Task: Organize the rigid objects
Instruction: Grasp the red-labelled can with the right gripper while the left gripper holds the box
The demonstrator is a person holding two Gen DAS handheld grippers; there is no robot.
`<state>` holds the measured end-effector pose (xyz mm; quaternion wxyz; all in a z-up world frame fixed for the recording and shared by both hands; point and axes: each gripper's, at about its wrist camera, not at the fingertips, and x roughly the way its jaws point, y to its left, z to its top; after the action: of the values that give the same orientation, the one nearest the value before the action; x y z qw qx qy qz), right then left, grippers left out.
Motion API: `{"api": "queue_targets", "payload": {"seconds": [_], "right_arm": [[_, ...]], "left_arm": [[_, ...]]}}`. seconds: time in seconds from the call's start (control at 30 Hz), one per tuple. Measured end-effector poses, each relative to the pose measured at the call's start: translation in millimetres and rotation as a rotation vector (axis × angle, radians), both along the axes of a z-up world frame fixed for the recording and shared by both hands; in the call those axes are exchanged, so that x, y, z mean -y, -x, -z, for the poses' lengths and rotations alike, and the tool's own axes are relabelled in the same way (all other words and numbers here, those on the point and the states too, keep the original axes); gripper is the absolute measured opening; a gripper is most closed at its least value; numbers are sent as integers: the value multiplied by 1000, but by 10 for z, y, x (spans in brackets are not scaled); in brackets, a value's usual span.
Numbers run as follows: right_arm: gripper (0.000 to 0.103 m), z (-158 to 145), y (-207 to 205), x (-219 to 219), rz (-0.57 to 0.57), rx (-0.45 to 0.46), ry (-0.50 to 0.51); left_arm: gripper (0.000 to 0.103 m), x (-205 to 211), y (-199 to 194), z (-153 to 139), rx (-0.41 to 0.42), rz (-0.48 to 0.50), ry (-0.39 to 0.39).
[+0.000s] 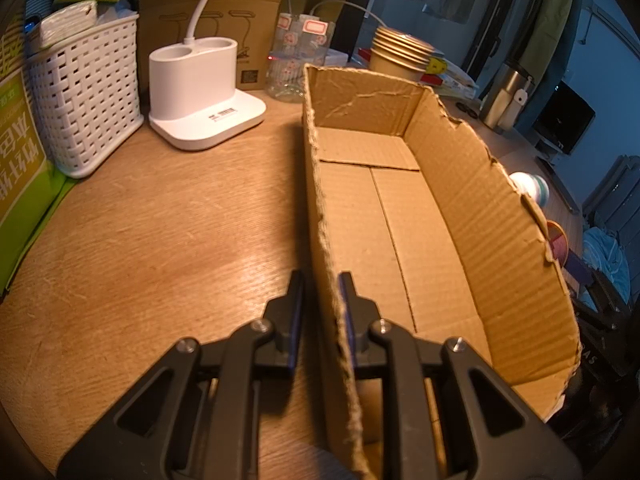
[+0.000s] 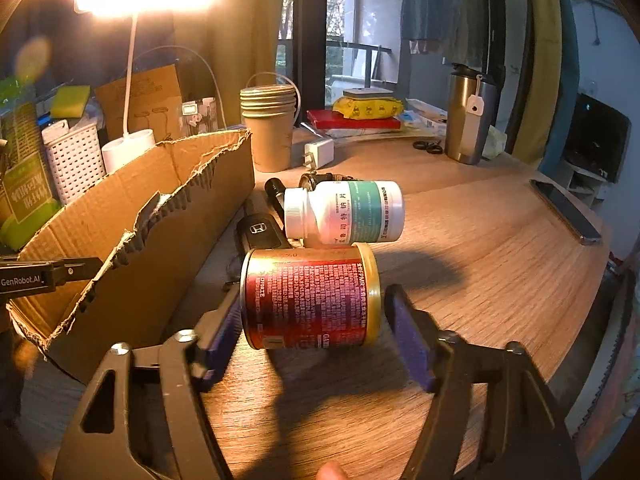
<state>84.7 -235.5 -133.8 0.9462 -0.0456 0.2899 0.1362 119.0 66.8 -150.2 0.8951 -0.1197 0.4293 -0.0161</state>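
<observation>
Left claw (image 1: 320, 280) is pinching the cardboard box's (image 1: 400, 216) torn near-left wall; right claw (image 2: 316, 300) is straddling the red can (image 2: 310, 296) lying on the bench (image 2: 480, 248), its pads not yet clamping it.

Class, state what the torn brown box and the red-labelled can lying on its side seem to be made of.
Torn brown box: corrugated cardboard, matt; fluting shows at its ragged edges. Red-labelled can: probably metal, with shiny gold rims and a glossy printed label.

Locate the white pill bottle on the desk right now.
In the right wrist view, the white pill bottle lies on its side mid-desk, just behind the red can, right of the cardboard box.
</observation>
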Motion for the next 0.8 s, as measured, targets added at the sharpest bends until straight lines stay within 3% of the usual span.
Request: {"api": "queue_targets", "payload": {"seconds": [0.43,0.8], "right_arm": [[65,-90,63,14,-5,36,-11],[64,-408,218,-55,-50,110,-25]], "left_arm": [[18,13,2,-2,0,0,-2],[18,14,2,-3,0,0,-2]]}}
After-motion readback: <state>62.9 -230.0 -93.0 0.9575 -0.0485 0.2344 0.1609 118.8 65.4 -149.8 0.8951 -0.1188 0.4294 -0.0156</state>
